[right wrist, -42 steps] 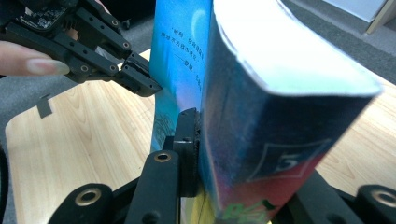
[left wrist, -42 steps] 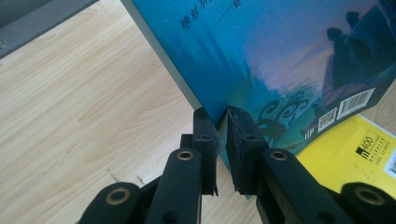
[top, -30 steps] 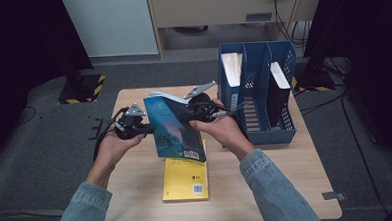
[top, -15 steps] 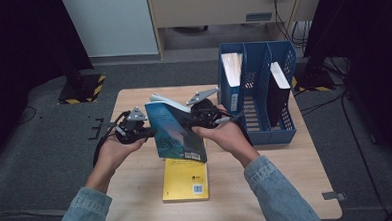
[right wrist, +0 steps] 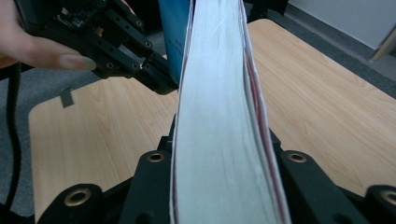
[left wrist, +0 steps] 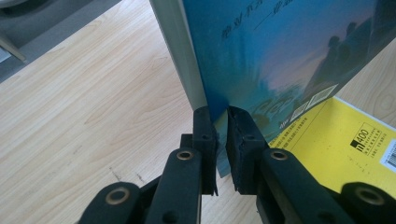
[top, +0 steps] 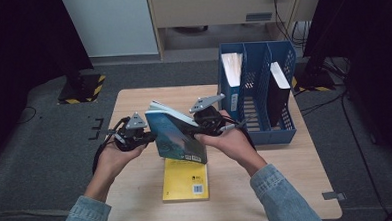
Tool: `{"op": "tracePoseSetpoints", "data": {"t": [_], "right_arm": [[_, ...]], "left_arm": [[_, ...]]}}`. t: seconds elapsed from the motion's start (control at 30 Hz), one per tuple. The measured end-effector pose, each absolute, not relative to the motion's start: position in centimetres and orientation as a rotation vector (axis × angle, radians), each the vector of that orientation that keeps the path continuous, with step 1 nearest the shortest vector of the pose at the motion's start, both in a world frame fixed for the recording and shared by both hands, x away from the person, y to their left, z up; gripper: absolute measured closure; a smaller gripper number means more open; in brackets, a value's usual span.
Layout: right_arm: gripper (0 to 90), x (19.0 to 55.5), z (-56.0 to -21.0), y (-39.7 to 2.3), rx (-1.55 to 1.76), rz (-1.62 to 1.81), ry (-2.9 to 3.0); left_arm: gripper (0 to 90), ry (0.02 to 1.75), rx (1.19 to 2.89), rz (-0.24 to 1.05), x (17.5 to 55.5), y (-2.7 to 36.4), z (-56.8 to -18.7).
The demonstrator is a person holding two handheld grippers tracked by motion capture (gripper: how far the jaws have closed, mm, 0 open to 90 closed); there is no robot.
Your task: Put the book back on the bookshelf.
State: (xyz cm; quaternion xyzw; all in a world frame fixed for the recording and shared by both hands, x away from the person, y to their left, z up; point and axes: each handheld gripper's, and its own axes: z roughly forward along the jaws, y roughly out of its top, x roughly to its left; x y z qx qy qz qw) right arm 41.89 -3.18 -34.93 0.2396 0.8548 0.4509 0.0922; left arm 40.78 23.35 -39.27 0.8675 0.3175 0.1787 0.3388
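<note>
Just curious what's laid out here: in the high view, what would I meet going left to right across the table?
Left tongs → blue book → right tongs → blue rack.

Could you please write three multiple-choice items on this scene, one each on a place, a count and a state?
1. Where does the yellow book lie?
A. flat on the table
B. in the blue file rack
C. on the floor

2. How many books stand in the rack?
A. none
B. two
C. four

3. How is the blue book held?
A. lying flat, untouched
B. raised on edge between both hand-held grippers
C. by bare fingers alone

Answers: 1 A, it lies flat under the raised book. 2 B, one stands in each of two slots. 3 B, the left hand-held gripper pinches its cover and the right hand-held gripper straddles its pages.
</note>
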Motion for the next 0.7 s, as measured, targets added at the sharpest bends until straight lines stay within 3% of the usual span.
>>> {"op": "tracePoseSetpoints", "data": {"t": [0.3, 0.47, 0.57, 0.7], "right_arm": [[62.9, 41.7, -34.9, -2.9, 0.684, 1.349, 2.576], [68.2, 41.7, -34.8, -3.0, 0.669, 1.342, 2.582], [70.0, 41.7, -34.8, -3.0, 0.659, 1.343, 2.583], [70.9, 41.6, -34.8, -3.1, 0.651, 1.34, 2.591]], "left_arm": [[81.0, 0.833, 2.231, 0.468, 40.4, 23.6, -39.5], [79.7, 0.838, 2.22, 0.486, 40.2, 23.5, -39.6], [75.5, 0.853, 2.188, 0.486, 40.2, 23.6, -39.9], [62.3, 0.854, 2.17, 0.485, 39.9, 23.5, -40.5]]}}
